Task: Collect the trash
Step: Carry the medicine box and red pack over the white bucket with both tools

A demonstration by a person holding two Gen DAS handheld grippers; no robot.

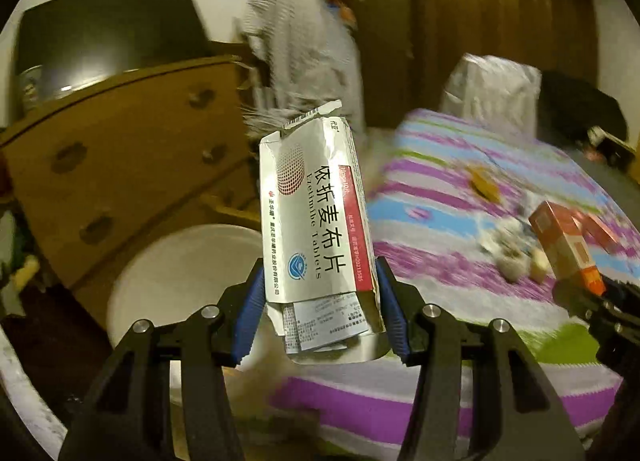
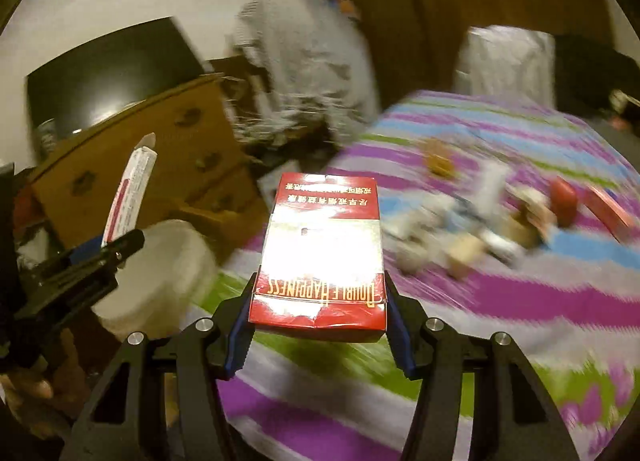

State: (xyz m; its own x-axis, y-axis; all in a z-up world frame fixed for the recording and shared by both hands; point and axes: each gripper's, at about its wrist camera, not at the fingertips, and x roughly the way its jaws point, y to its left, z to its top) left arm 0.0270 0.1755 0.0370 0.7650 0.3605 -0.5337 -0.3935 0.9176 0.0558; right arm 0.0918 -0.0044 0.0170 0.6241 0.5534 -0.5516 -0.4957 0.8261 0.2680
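Observation:
My left gripper (image 1: 320, 313) is shut on a crumpled white and red tablet box (image 1: 316, 217) with paper slips poking out of its lower end; it stands upright between the blue pads. My right gripper (image 2: 318, 319) is shut on a red and white cigarette pack (image 2: 320, 253). In the right wrist view the left gripper (image 2: 100, 249) and its tablet box (image 2: 130, 193) appear at the left. In the left wrist view the cigarette pack (image 1: 568, 245) shows at the right. A white bin (image 1: 180, 281) stands on the floor beside the bed, below and left of both grippers.
A striped purple, blue and green bedspread (image 2: 480, 301) holds several more scraps of litter (image 2: 460, 229) and a red round thing (image 2: 564, 199). A wooden chest of drawers (image 1: 120, 169) with a dark screen (image 1: 108, 33) on it stands left. A white bag (image 1: 492, 89) lies far back.

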